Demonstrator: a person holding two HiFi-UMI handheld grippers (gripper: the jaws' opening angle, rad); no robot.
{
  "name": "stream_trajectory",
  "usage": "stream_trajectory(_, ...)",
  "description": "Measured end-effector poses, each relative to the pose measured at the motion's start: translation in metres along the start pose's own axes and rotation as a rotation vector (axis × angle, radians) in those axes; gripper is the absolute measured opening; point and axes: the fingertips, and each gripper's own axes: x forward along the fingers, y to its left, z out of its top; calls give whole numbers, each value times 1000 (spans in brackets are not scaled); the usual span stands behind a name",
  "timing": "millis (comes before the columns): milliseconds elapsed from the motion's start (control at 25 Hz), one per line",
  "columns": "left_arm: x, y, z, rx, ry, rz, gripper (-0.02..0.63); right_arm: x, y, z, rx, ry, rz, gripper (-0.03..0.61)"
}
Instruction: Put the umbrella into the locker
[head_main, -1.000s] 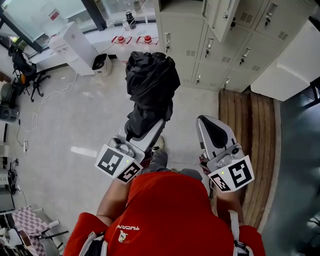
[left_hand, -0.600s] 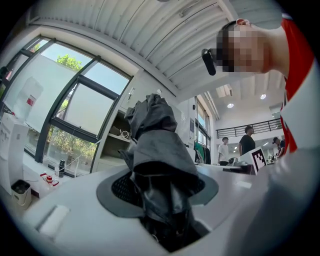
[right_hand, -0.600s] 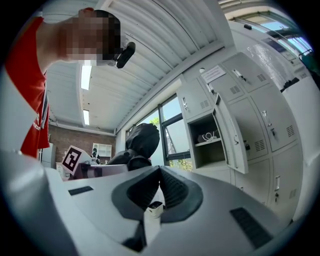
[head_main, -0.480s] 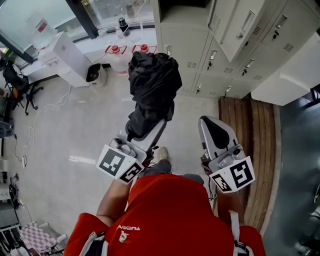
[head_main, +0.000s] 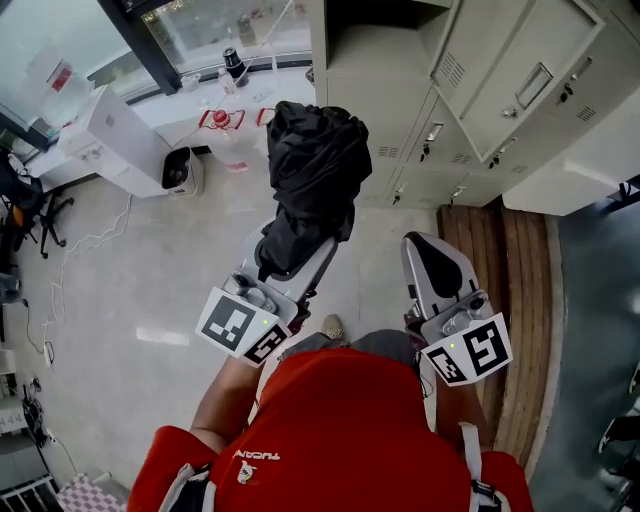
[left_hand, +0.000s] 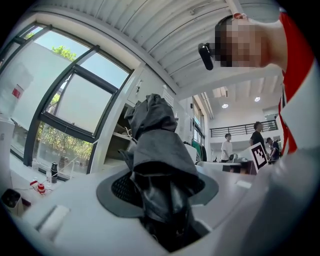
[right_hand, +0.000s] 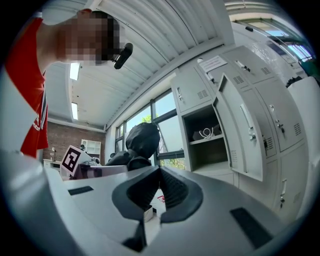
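The left gripper (head_main: 293, 262) is clamped on a folded black umbrella (head_main: 315, 168). In the left gripper view its jaws press against the crumpled fabric (left_hand: 159, 150) from both sides, and the umbrella's lower end sinks into the dark gap between them, so the handle cannot be made out. The umbrella rises tilted from the left gripper (left_hand: 162, 202), its bunched top ending just short of the locker's open compartment (head_main: 368, 28).

The right gripper (head_main: 430, 262) stands well apart to the side. In the right gripper view its ribbed pads (right_hand: 172, 187) meet at the tips of the right gripper (right_hand: 160, 172) with nothing between them.

The top edge of the head view cuts off the compartment, whose inside is in shadow. The right gripper view shows more: a shelf inside the open compartment (right_hand: 206, 150) carries a coiled white cord (right_hand: 205, 133), and the door (right_hand: 241, 131) is swung out to its right. The same door (head_main: 520, 72) is only partly in the head view.

The person's red shirt (head_main: 340, 430) hides both arms and most of the legs; one shoe (head_main: 330, 327) peeks out above it. A slatted wooden bench (head_main: 500, 270) runs beside the lockers.
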Motion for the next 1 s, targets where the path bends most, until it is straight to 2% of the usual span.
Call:
stream_trajectory(280,36,36,-1,-21,13,-23,212,36,-30,-2,0,25,-31,3)
stream_trajectory(720,58,47,-3,-10,5,-28,212,51,-45,-3,-16,-5,-24,2)
stream_trajectory(1000,132,71,-1,-11,19,7,212,92,-114,12,-52,-19,2,3)
